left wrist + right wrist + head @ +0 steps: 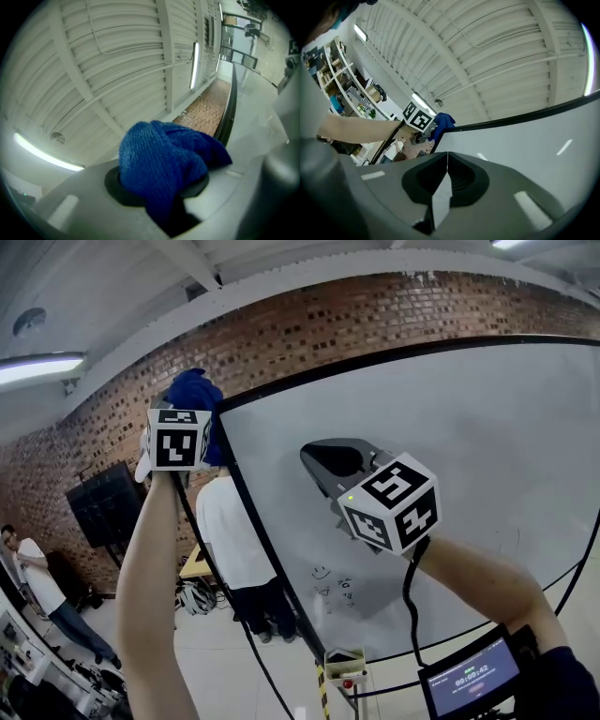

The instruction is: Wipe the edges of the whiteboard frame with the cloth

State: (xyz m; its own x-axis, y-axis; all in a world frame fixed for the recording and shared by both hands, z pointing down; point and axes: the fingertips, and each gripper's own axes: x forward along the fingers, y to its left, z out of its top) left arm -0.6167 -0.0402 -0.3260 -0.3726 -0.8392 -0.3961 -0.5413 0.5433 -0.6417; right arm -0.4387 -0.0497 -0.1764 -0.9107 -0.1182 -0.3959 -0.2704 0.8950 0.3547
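The whiteboard (450, 474) has a thin black frame (253, 521). A bunched blue cloth (195, 392) sits at the frame's upper left corner, with my left gripper (195, 413) shut on it. In the left gripper view the cloth (161, 157) fills the jaws, and the black frame edge (228, 110) runs just to its right. My right gripper (315, 456) is shut and empty, its tip close to the white board surface. The right gripper view shows its jaws (447, 157) closed together, the top frame edge (525, 118), and the cloth (443, 123) at the corner beyond.
A person in a white shirt (230, 531) stands just behind the board's left edge. Another person (30, 568) is far left, beside a black screen (105, 504). A small tray (344, 664) hangs at the board's bottom. Brick wall (328, 324) runs behind.
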